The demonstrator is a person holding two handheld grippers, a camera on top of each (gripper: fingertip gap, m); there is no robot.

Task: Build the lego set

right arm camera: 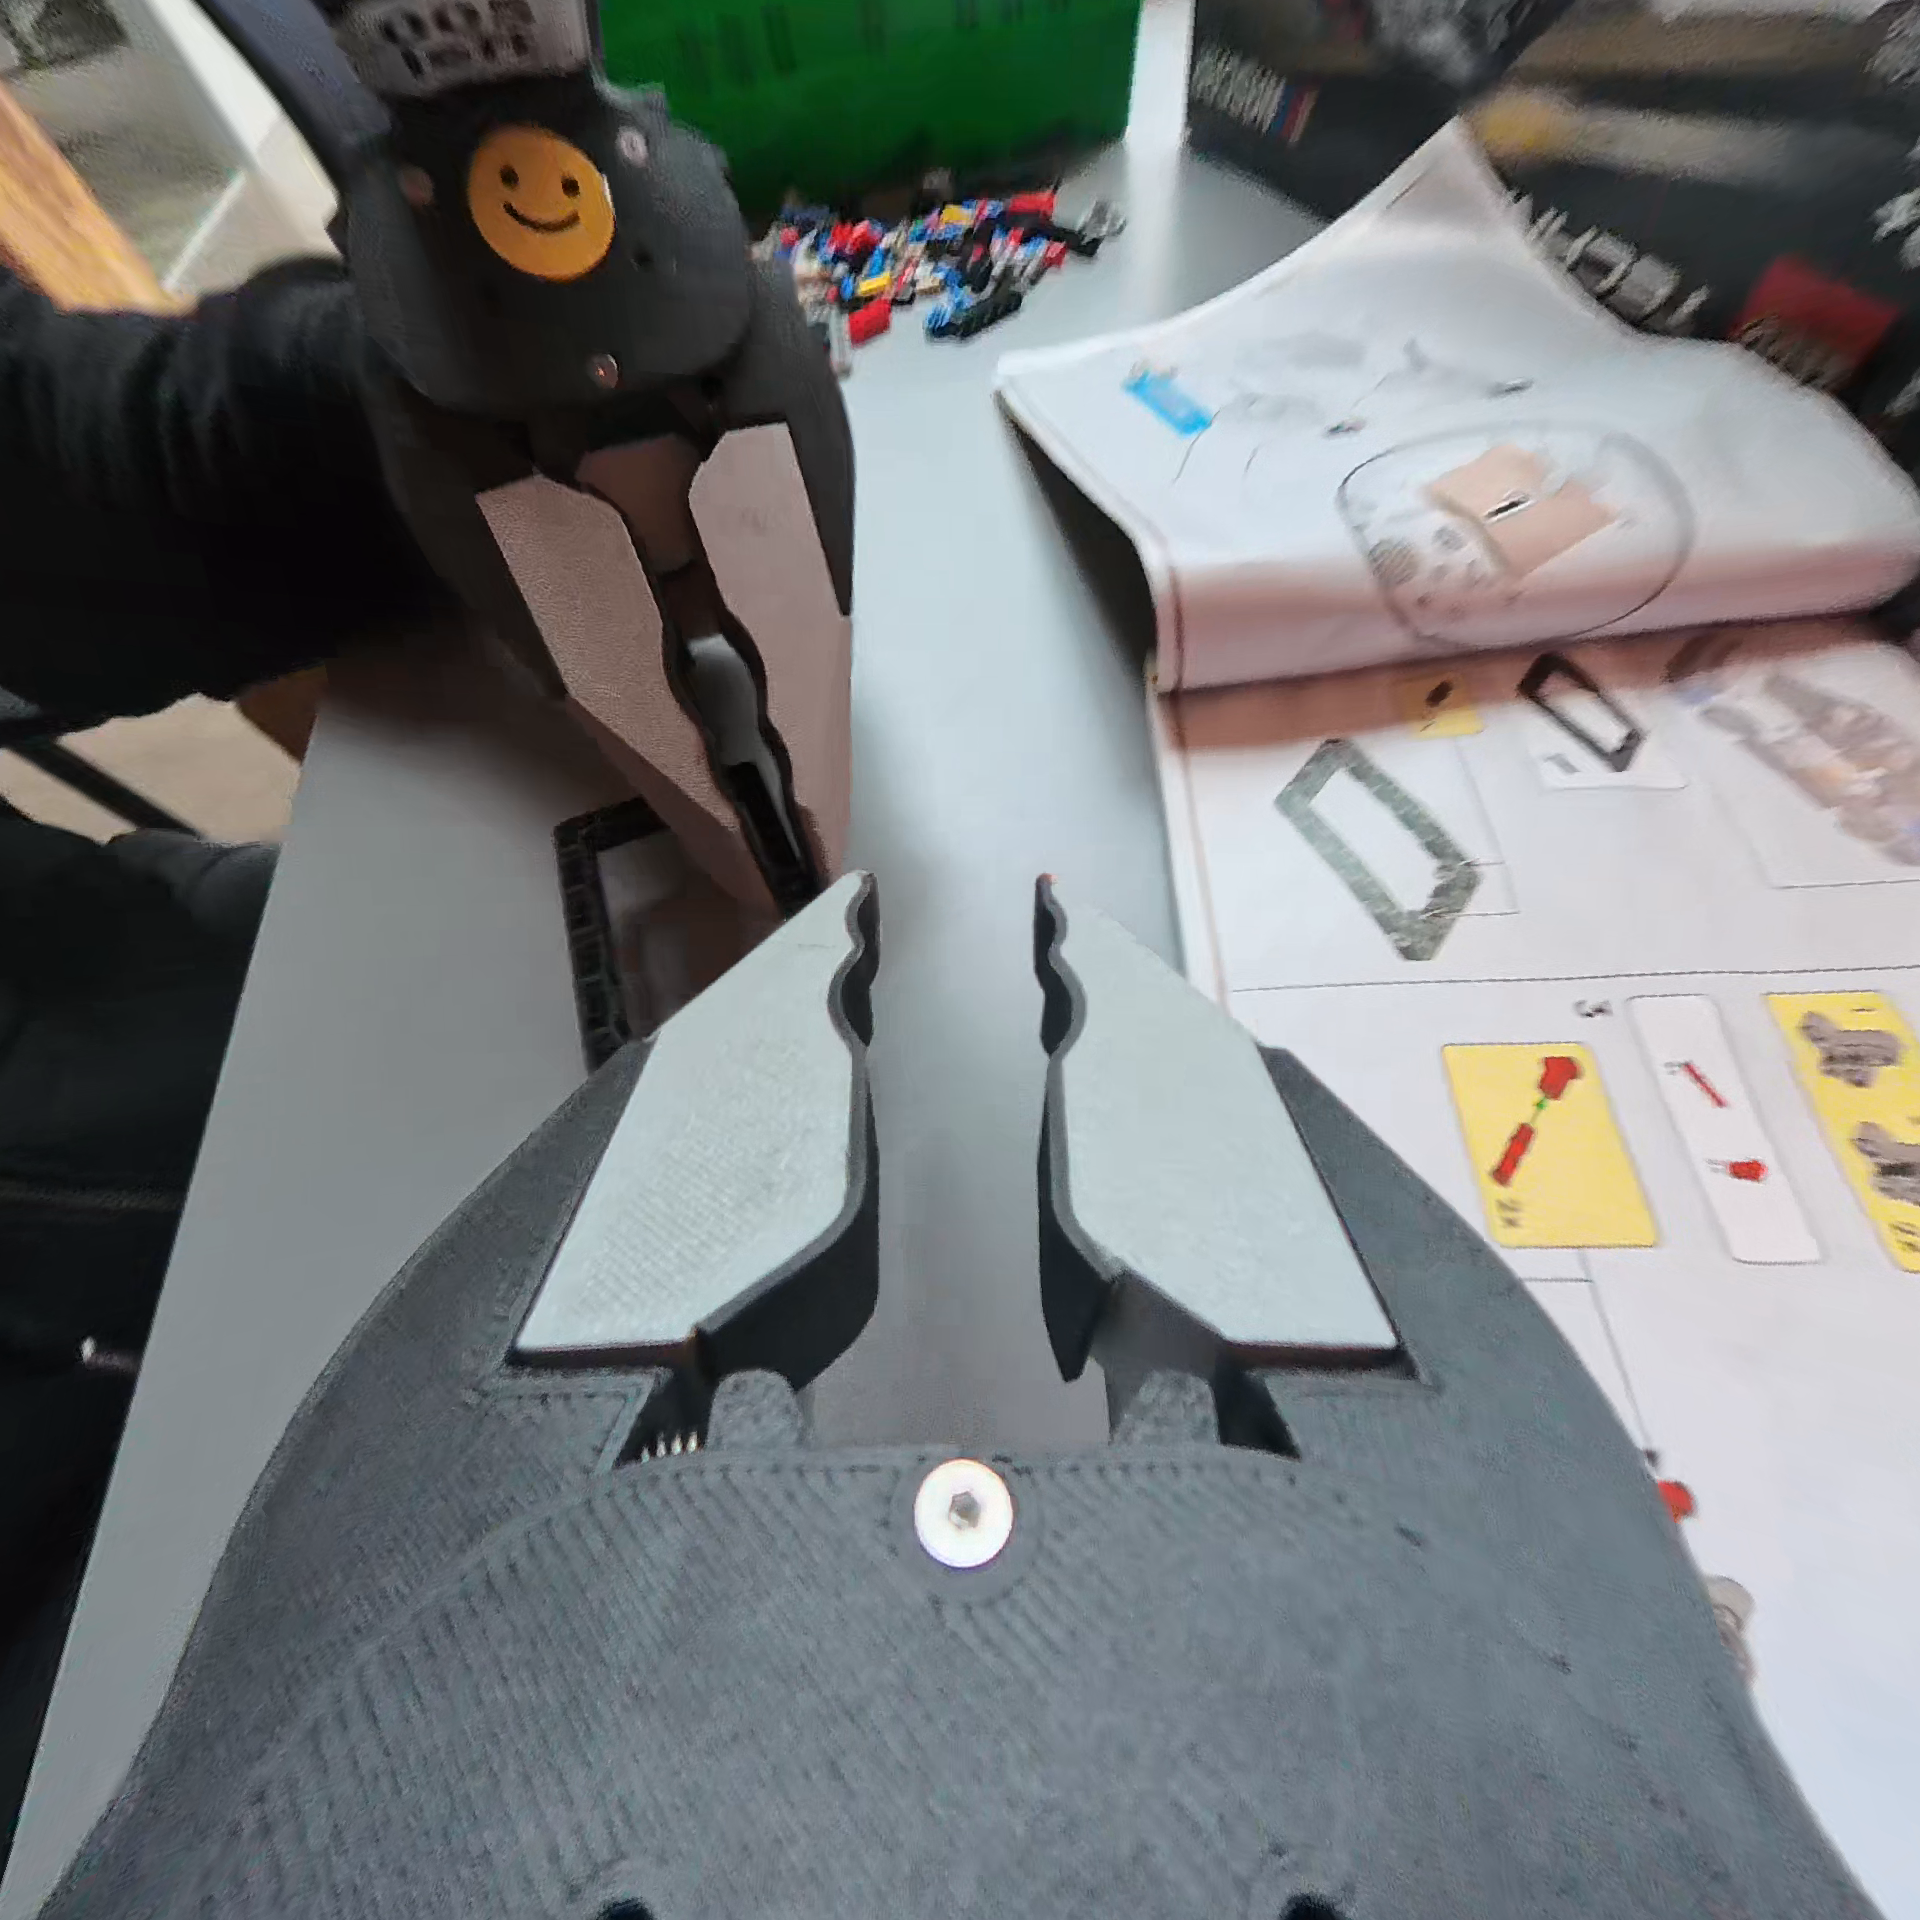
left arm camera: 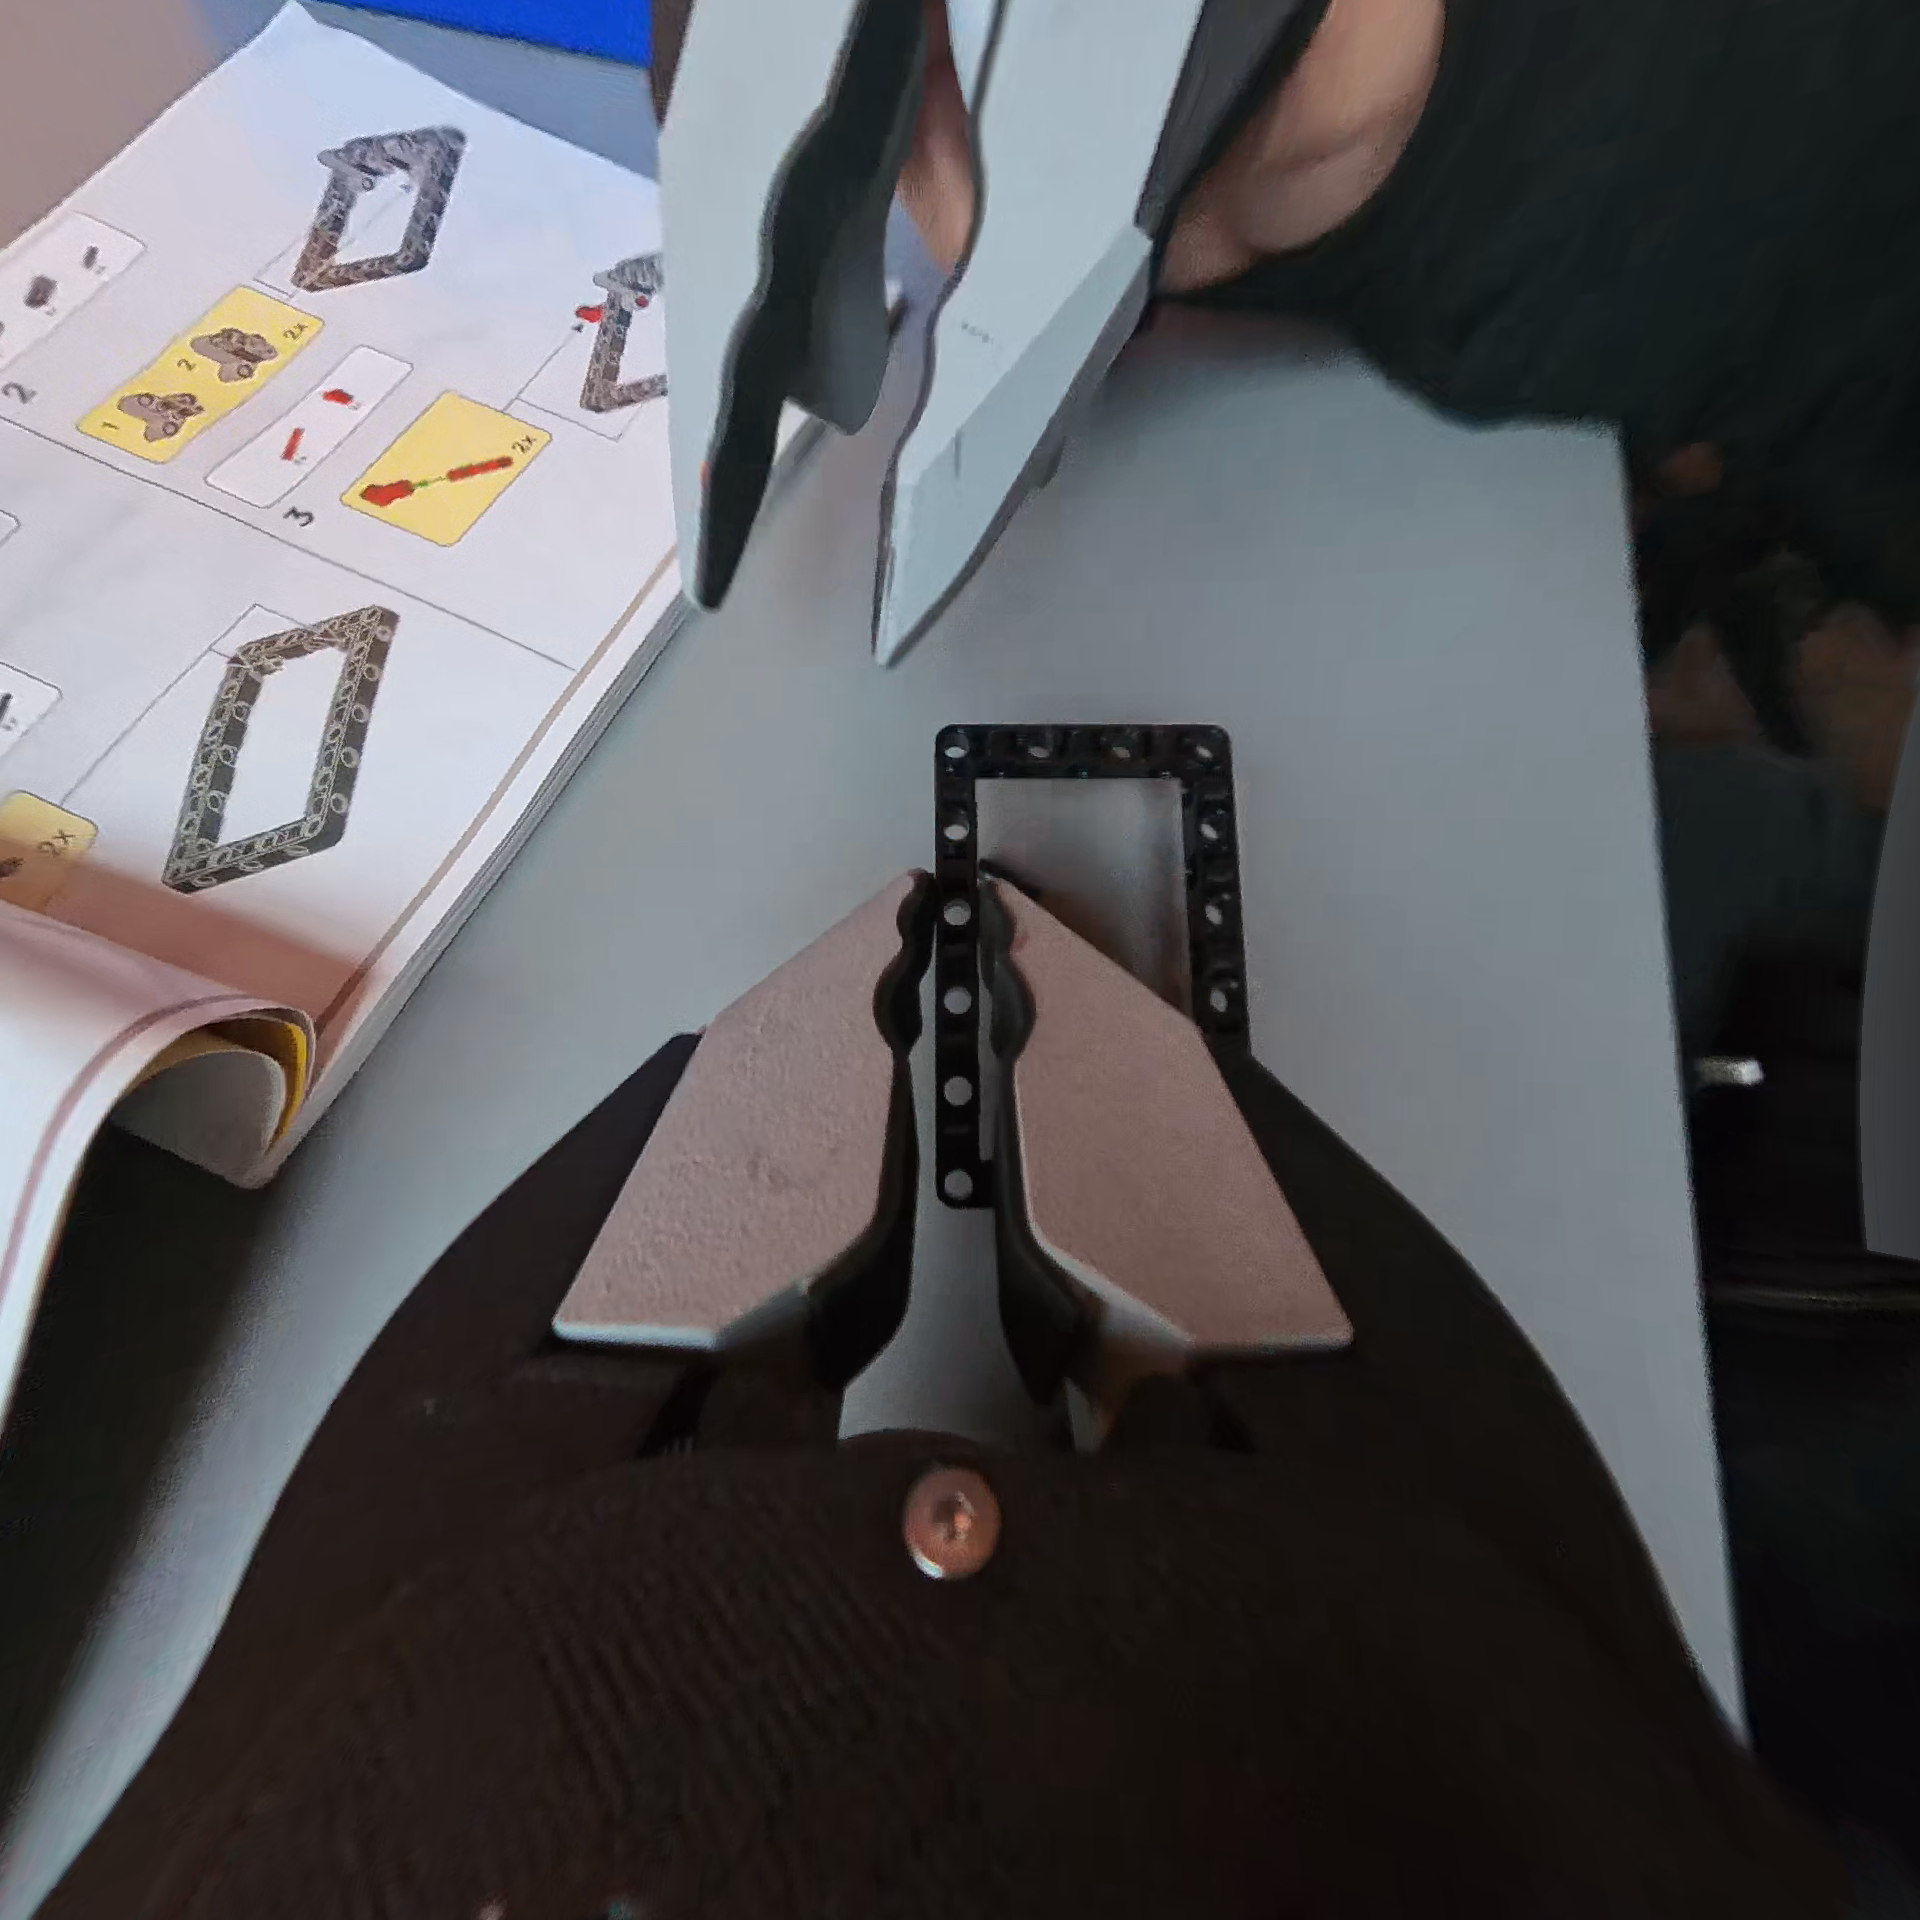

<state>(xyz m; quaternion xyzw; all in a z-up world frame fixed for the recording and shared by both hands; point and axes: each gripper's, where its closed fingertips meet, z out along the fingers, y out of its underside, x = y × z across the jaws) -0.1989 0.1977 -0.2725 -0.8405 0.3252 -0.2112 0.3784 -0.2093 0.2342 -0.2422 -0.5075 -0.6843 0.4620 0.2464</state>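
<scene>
The left gripper (left arm camera: 958,883) is closed on one long side of the black frame (left arm camera: 1086,750), a rectangular beam piece with rows of round holes. The frame rests on the grey table (left arm camera: 1351,623), close to the table's edge, with the gripped side running between the two fingers. The right gripper (right arm camera: 956,883) is partly open and holds nothing; in the left wrist view it hangs above the table just beyond the far end of the frame, apart from it.

Progress: the build appears to be at an early stage. The open instruction booklet (left arm camera: 343,582) lies just beside the frame and shows the same frame in its first steps, followed by steps that add small red parts. No pins or other parts can be made out on the real frame (only its upper face shows). The pile of loose bricks (right arm camera: 935,260) sits at the far end of the table, in front of a green box (right arm camera: 883,73), so nearly all parts remain to be fitted.

Limits of view:
- The near short end of the frame is hidden behind the left gripper's fingers.
- In the right wrist view the frame is mostly covered by the left gripper.
- A small red mark shows at one tip of the right gripper; what it is cannot be told.
- The right wrist view is blurred, so individual bricks in the pile cannot be identified.
</scene>
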